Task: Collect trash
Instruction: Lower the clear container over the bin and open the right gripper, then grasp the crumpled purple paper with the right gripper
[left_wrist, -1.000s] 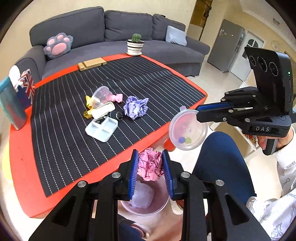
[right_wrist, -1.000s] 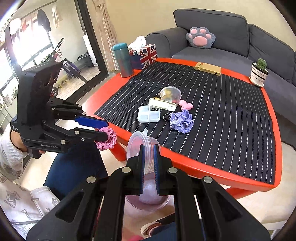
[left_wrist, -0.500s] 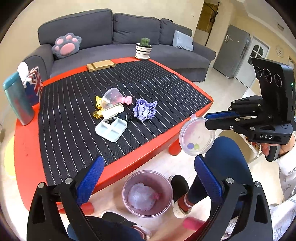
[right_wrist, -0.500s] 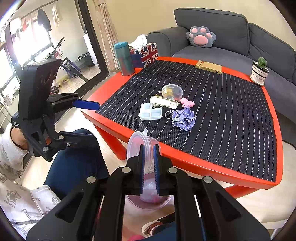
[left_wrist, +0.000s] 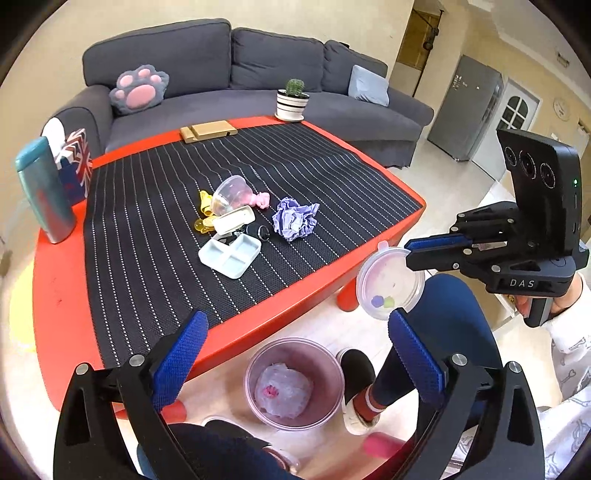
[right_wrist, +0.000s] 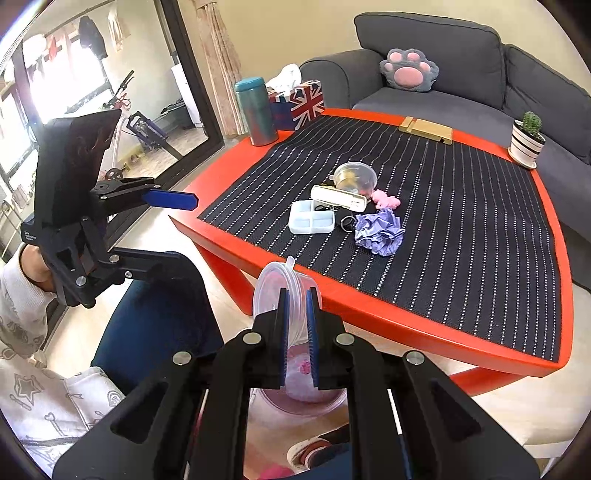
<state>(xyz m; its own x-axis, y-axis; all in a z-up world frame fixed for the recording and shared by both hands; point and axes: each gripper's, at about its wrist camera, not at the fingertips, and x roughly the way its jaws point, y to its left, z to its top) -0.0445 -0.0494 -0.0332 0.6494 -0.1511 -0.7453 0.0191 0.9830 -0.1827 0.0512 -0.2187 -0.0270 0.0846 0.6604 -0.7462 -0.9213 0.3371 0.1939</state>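
Below the tabletop (left_wrist: 236, 328) edge, your left claw (left_wrist: 295, 354) gapes wide over the trash bin (left_wrist: 325, 373) at 6 o'clock; your right claw (right_wrist: 295, 325) pinches the clear lid (right_wrist: 280, 284); purple paper wad (left_wrist: 295, 219) waits on the mat.

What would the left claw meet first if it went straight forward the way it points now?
Probably the near red edge of the table: the open left claw hangs above the trash bin and aims toward that edge, though depth is unclear.

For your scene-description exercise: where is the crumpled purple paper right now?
In the left wrist view, the crumpled purple paper lies on the striped mat, right of the white compartment tray, near the table's front edge.
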